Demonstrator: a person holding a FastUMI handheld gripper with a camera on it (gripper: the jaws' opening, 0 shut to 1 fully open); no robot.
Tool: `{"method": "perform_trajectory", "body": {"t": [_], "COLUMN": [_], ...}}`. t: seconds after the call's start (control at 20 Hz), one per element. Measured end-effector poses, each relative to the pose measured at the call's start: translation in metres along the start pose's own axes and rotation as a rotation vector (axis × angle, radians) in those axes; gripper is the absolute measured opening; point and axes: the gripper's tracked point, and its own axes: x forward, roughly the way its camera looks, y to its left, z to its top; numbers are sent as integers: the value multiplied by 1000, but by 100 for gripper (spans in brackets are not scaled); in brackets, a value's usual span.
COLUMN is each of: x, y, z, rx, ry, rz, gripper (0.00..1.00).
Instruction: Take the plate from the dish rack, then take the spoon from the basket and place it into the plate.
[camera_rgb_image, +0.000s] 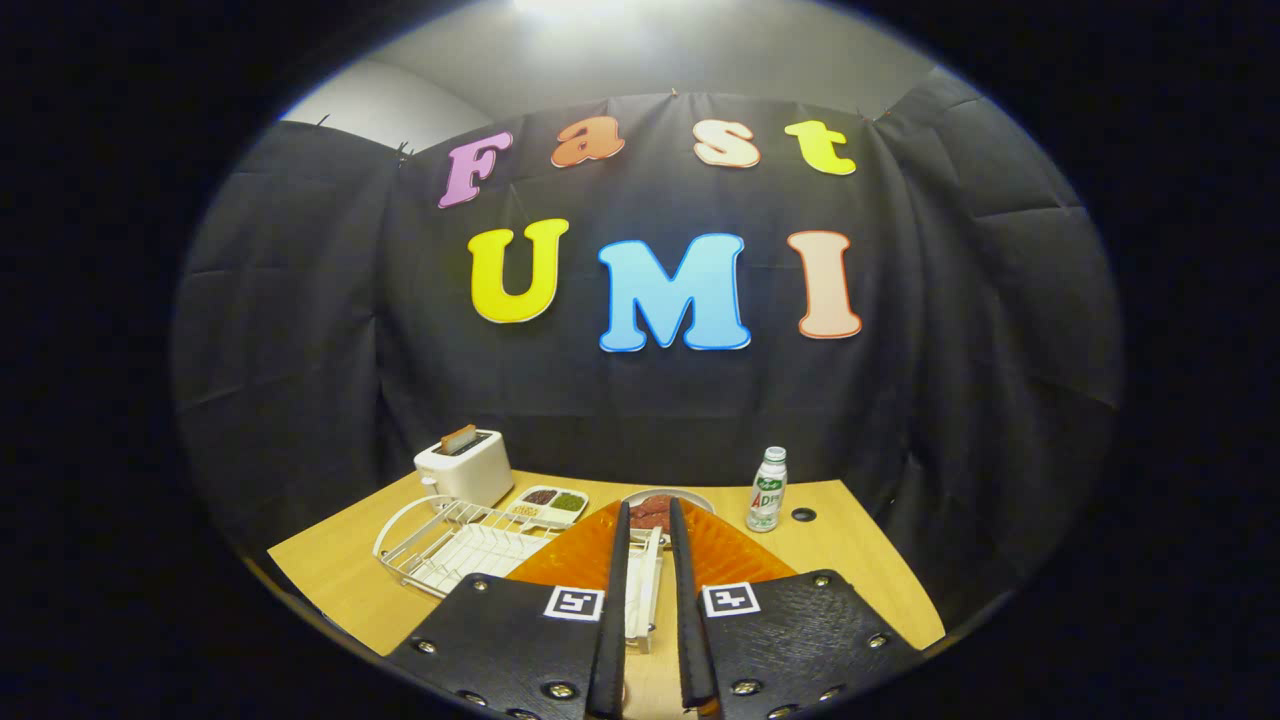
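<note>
Now the gripper (648, 520) clamps an orange plate (740, 555) at lower centre; the white dish rack (450, 545) sits lower left

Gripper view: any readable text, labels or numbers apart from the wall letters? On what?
Bottle label: print too small to read.
Tags on the gripper: square code patterns, no words.
Toaster: no text visible.
Fingers stand narrowly apart at the orange plate; whether they grip it is unclear.

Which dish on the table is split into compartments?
The white oblong dish between the toaster and the round bowl. The bowl and the orange plate, which lies around the close-set fingers of the gripper, are undivided.
</note>
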Motion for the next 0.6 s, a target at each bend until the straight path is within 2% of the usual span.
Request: {"method": "perform_trajectory", "body": {"t": [0.05, 0.25, 0.3, 0.45, 0.6], "x": [-2, -9, -9, -13, -13], "y": [-11, -44, -49, -64, -74], "z": [5, 8, 7, 8, 4], "rx": [-1, -18, -9, 23, 32], "ry": [-15, -12, -13, -34, -34], "rz": [-27, -102, -113, -140, -131], "gripper": [24, 96, 99, 99, 99]}}
